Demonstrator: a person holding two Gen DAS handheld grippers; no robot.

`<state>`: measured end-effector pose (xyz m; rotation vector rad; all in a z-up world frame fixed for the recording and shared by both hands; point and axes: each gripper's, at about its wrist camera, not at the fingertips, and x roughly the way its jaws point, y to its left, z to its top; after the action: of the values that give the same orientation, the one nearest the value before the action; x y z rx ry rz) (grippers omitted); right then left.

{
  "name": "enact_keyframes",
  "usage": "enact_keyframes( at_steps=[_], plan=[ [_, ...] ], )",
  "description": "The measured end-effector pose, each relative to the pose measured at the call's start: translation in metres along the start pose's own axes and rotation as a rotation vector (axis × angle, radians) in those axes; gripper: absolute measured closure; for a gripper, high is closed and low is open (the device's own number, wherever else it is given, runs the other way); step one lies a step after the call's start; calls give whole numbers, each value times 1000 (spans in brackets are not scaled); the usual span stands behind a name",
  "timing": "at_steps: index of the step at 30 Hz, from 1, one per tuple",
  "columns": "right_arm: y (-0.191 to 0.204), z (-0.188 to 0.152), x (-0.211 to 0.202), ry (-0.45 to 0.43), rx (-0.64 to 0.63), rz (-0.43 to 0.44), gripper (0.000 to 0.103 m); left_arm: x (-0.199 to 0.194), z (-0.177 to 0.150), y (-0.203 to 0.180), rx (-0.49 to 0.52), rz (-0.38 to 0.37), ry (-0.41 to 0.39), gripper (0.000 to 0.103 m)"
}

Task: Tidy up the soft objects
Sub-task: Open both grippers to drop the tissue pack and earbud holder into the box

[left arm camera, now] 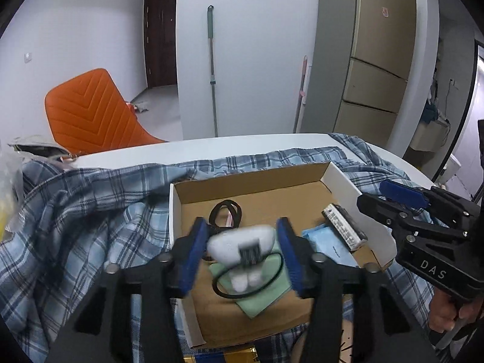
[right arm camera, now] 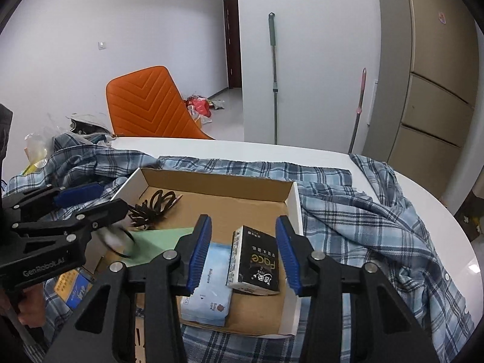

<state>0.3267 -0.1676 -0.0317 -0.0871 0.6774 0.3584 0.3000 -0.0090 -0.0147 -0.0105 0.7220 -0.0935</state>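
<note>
Cardboard box (left arm camera: 341,178) on plaid shirt (left arm camera: 75,211), shirt spread over white table (left arm camera: 211,148); orange chair (left arm camera: 90,112) and mop (left arm camera: 211,69) behind.

Left gripper (left arm camera: 242,254) over box, jaws wide, nothing clamped; white eye mask (left arm camera: 239,245) blurred between the pads, apparently falling free or just let go, black strap (left arm camera: 248,281) looping below it over green cloth (left arm camera: 257,302). Contact with pads: cannot tell through blur.

Right gripper (right arm camera: 242,254) also spread wide and empty, hovering above black tissue pack (right arm camera: 257,260) and blue wipes pack (right arm camera: 208,284) at right side of box. Hair ties (right arm camera: 157,204) bunched in far left corner. Blue and yellow packet (right arm camera: 72,287) outside box on shirt, near left hand (right arm camera: 30,308).

Handling, judged: mask light, padded, squashes readily, no risk from firm squeeze; strap stretchy, prone to snag on pads or drag cloth along; best taken across padded body, not by strap. Cloth limp, thin; pinch at a raised edge or fold. Tissue pack soft but slick in its wrapper; grip across narrow sides, mid-length. Wipes pack floppy, likely to sag if held at one end. Hair ties springy, tangled; likely to come up as a clump.

Progress, judged: most soft things already boxed; packet outside perhaps next.
</note>
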Motion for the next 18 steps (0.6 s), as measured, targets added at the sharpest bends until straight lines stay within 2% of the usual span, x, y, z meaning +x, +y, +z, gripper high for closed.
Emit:
enact_keyframes(
  at_steps=[1,6,11,15,18],
  plan=[
    [0,0,-1,-3,-3,-2,60,1,-1,0,-6,-6,4,20],
    [1,4,-8,-24,-8,-8,59,-5,1,1,-11,29,-43,19],
    [2,13,-24,-62,-10,-9,59,-20,12,3,-33,4,-71,19],
    [9,24,-53,-135,-35,-18,59,-59,26,3,-16,28,-182,19],
    [19,29,-85,-213,-70,-21,57,-94,37,4,-39,4,-247,19]
  ],
)
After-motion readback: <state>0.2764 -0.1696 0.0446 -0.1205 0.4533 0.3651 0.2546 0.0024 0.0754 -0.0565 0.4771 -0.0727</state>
